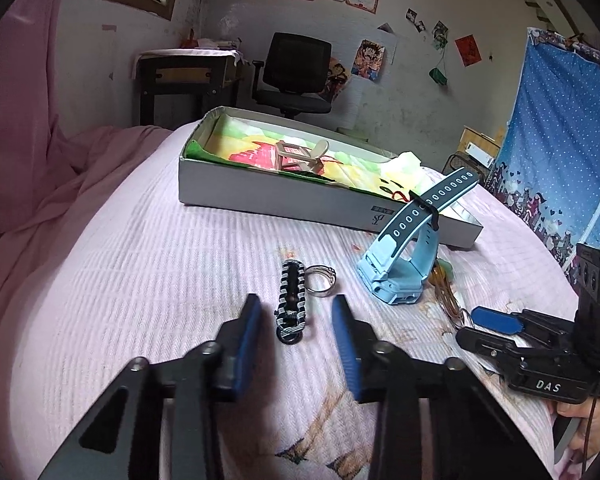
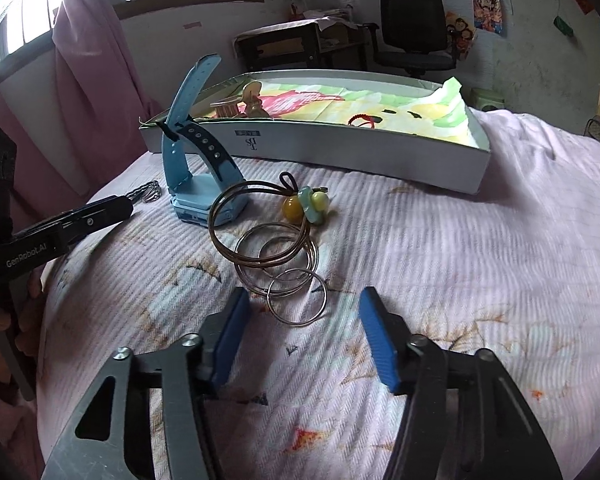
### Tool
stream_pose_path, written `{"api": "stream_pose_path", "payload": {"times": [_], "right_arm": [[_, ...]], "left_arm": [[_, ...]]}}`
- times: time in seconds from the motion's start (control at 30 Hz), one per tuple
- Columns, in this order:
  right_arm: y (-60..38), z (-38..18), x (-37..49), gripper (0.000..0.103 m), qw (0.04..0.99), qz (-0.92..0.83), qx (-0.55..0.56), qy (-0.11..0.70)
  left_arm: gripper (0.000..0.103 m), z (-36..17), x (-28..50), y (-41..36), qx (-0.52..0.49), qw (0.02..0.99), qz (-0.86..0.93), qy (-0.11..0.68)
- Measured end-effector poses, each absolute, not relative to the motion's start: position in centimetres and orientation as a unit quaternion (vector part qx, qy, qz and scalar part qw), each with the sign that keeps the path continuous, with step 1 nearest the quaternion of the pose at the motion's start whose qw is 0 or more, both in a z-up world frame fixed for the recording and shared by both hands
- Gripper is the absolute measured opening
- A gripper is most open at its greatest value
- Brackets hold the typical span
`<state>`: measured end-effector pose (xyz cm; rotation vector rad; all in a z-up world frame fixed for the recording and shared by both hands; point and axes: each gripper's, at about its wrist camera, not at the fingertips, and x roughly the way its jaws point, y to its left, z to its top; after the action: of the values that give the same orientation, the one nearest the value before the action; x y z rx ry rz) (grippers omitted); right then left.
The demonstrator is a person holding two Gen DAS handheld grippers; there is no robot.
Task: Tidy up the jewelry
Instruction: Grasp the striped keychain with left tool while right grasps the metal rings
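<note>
My left gripper (image 1: 297, 304) stands open low over the pink bedspread. A black-and-white braided bracelet (image 1: 291, 300) lies between its blue pads, touching neither. A silver ring (image 1: 320, 280) rests just beyond it. A light blue watch (image 1: 396, 276) (image 2: 204, 196) stands on its case to the right. My right gripper (image 2: 305, 298) is open around the nearest of several linked metal rings (image 2: 296, 296); its pads stay clear of them. A brown cord loop with yellow and green beads (image 2: 306, 202) lies over the rings. The white box (image 1: 280, 196) (image 2: 340, 148) sits behind.
The box holds a coloured paper lining, a small wooden piece (image 1: 300, 156) and a red cord (image 2: 360, 120). A pink curtain (image 1: 16, 120) hangs on the left. A desk and an office chair (image 1: 296, 72) stand by the far wall. A hand holds each gripper.
</note>
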<state>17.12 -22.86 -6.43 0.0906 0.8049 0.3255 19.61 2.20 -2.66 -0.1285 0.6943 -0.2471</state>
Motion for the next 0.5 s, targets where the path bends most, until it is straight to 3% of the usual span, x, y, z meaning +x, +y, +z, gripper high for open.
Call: {"api": "stream_pose_path", "payload": {"times": [0.17, 0.5], "right_arm": [[-22.7, -6.5, 17.0, 0.027, 0.905, 0.163, 0.043, 0.390], [-22.5, -5.9, 15.1, 0.027, 0.913, 0.158, 0.033, 0.376]], "left_arm": [[0.016, -2.9, 19.7, 1.9, -0.058, 0.928, -0.129, 0.344], [0.015, -2.7, 17.9, 1.4, -0.045, 0.932, -0.129, 0.336]]}}
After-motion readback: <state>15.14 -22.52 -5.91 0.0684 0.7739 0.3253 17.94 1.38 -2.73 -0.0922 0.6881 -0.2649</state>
